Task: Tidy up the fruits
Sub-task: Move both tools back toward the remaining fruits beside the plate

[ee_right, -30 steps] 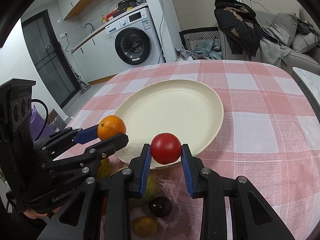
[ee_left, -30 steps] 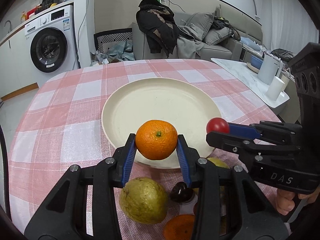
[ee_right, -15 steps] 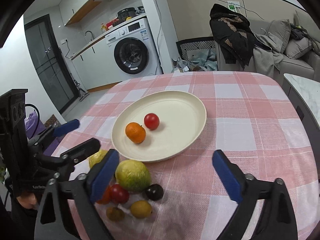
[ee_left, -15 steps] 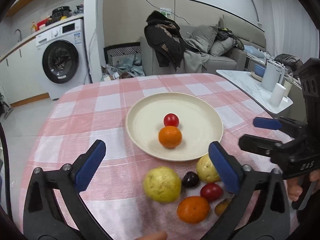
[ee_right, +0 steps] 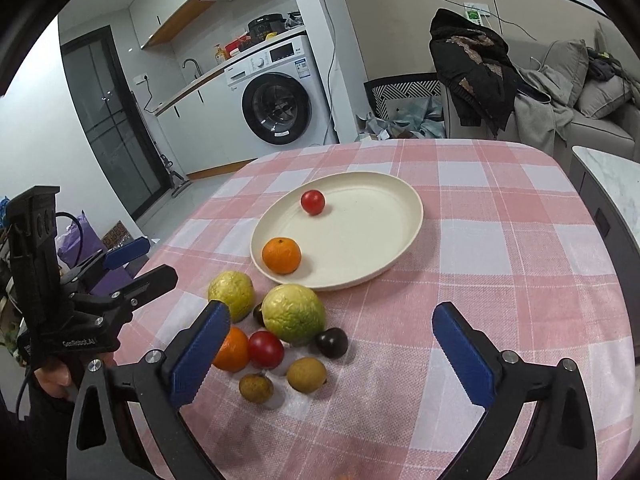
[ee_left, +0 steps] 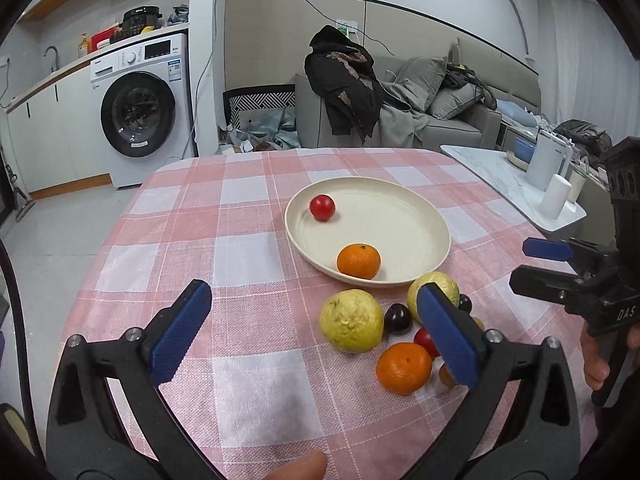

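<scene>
The mandarin (ee_left: 358,261) and cherry tomato (ee_left: 322,207), carried a second ago, are now left on the plate (ee_left: 420,216); the left gripper (ee_left: 312,340) and right gripper (ee_right: 332,356) are spread wide and empty, so the fruits near the table's front edge remain.

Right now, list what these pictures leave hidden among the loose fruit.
- Left wrist view: the left gripper finger covers part of a red fruit and a small brown one.
- Right wrist view: the right gripper finger hides half the loose orange.
- Labels on the washing machine: too small.

2 oranges (ee_right: 281,255), 2 guavas (ee_right: 294,313), 2 tomatoes (ee_right: 313,201), 1 plate (ee_right: 400,256).
</scene>
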Demonstrator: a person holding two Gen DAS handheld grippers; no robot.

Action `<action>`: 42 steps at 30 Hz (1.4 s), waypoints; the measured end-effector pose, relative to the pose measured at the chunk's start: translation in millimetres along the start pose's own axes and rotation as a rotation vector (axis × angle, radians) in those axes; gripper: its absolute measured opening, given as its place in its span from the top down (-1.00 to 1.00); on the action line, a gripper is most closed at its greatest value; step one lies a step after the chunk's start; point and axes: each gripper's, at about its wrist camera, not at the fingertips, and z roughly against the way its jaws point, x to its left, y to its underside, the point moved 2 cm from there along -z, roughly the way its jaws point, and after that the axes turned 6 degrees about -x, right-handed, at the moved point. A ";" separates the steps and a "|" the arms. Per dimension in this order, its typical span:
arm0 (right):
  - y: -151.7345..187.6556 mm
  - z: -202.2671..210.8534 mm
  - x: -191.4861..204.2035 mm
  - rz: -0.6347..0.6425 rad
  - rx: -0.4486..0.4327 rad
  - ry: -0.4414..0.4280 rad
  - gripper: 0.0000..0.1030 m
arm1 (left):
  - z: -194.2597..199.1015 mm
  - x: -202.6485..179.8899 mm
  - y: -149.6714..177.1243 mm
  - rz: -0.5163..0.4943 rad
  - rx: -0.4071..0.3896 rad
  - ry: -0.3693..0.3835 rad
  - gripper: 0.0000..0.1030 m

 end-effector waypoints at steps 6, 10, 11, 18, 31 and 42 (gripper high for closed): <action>12.7 -10.6 1.0 0.039 0.053 0.022 -1.00 | -5.8 -8.0 4.2 -0.007 0.019 0.011 -0.99; 19.6 -18.0 0.4 0.080 0.084 0.061 -1.00 | -13.0 -16.0 10.0 -0.035 0.042 0.024 -0.99; 20.7 -19.4 0.3 0.086 0.089 0.067 -1.00 | -14.7 -18.8 11.0 -0.040 0.048 0.026 -0.99; 27.5 -28.5 -0.4 0.103 0.135 0.058 -1.00 | -24.1 -29.1 19.5 -0.074 0.086 0.053 -0.99; 35.8 -35.1 2.5 0.137 0.187 0.062 -1.00 | -41.3 -37.0 33.8 -0.116 0.195 0.078 -0.99; 39.8 -41.9 -0.3 0.136 0.210 0.081 -1.00 | -51.5 -36.3 41.2 -0.116 0.264 0.109 -0.99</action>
